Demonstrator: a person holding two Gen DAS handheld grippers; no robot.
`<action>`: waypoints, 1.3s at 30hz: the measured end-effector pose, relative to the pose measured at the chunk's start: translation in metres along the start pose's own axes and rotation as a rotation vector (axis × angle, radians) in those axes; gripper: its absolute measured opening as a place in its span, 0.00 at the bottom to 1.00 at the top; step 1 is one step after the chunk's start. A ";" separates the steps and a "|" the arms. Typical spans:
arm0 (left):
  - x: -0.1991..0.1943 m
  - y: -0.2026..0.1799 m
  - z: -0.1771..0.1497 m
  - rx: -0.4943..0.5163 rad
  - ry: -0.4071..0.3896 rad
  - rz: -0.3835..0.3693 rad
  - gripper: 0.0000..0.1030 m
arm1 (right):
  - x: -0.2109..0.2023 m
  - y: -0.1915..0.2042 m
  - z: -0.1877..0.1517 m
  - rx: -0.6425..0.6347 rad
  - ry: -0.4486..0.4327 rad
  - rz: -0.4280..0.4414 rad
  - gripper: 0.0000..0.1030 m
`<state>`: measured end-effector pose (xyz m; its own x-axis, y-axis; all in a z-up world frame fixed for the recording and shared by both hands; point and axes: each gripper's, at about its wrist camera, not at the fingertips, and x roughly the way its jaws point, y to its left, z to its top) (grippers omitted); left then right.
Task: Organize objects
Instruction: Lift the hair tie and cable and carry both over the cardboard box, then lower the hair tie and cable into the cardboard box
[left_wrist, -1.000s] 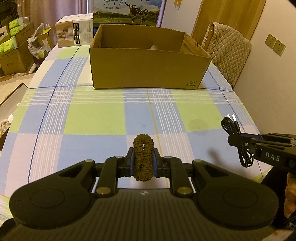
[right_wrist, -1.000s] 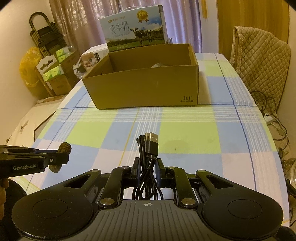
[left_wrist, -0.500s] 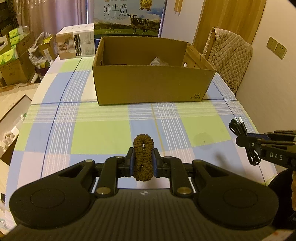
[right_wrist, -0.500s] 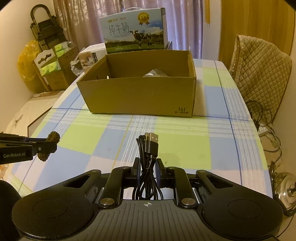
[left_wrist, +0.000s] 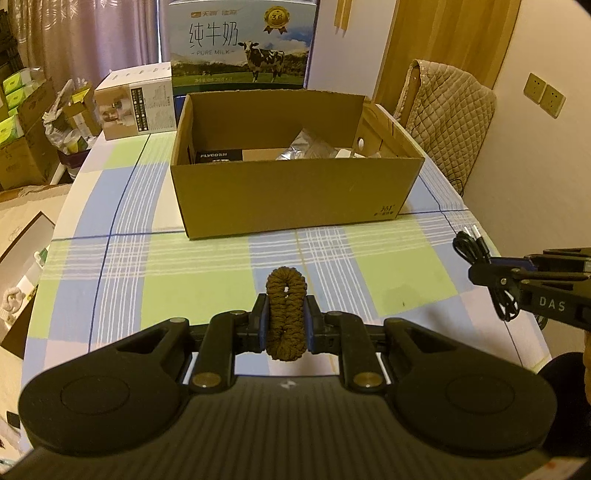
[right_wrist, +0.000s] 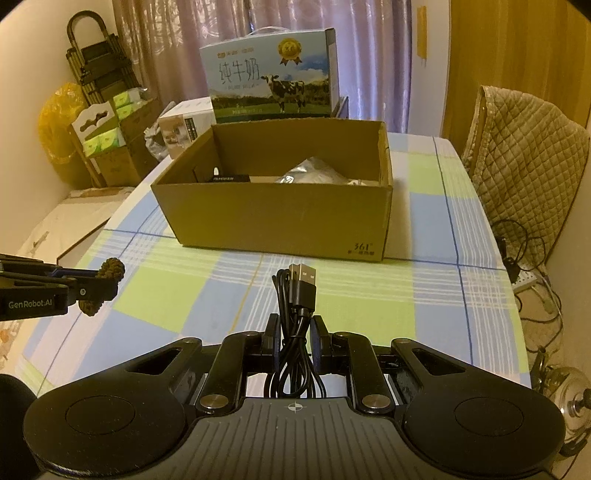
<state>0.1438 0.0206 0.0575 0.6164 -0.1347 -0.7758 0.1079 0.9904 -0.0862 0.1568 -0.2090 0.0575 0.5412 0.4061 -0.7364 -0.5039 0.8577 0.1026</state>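
Coiled USB cable (right_wrist: 295, 317) between right hand-held gripper (right_wrist: 294, 328) fingers, before cardboard box (right_wrist: 280, 221).

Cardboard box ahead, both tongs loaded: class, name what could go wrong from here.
1. The black USB cable, pinched mid-bundle by the right tongs, hangs in loose loops that may snag the cardboard box on its near wall.
2. The brown braided ring in the left tongs could land on the silver bag and roll aside.
3. Both tongs heading for one opening might collide.
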 end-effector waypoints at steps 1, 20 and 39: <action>0.001 0.001 0.004 0.006 0.000 0.002 0.15 | 0.000 -0.001 0.002 -0.005 -0.001 -0.003 0.12; 0.019 0.015 0.130 0.094 -0.039 -0.012 0.15 | 0.012 -0.012 0.123 -0.075 -0.052 0.035 0.12; 0.072 0.028 0.171 0.123 0.015 -0.004 0.15 | 0.062 -0.017 0.186 -0.072 -0.021 0.067 0.12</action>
<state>0.3249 0.0336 0.1063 0.6038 -0.1370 -0.7853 0.2056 0.9785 -0.0126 0.3239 -0.1398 0.1342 0.5182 0.4687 -0.7154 -0.5859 0.8039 0.1023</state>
